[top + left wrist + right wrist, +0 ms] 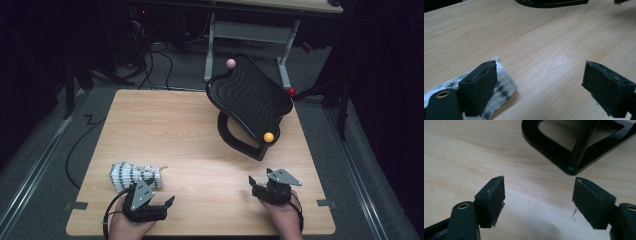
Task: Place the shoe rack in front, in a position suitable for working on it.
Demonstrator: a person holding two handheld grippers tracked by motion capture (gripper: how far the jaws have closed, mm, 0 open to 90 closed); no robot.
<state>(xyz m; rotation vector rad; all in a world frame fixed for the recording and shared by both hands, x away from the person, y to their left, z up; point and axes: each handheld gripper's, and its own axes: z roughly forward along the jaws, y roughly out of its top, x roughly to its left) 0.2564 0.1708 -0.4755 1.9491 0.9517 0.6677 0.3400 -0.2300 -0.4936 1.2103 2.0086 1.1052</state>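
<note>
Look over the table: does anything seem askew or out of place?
The black tray sits tilted on its stand, with small balls at its edge: pink, red, yellow. A patterned cloth lies crumpled beside the left gripper.

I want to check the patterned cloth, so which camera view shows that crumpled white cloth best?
The high view: the crumpled white patterned cloth lies whole beside the left gripper. The left gripper view catches one corner behind a jaw.
</note>
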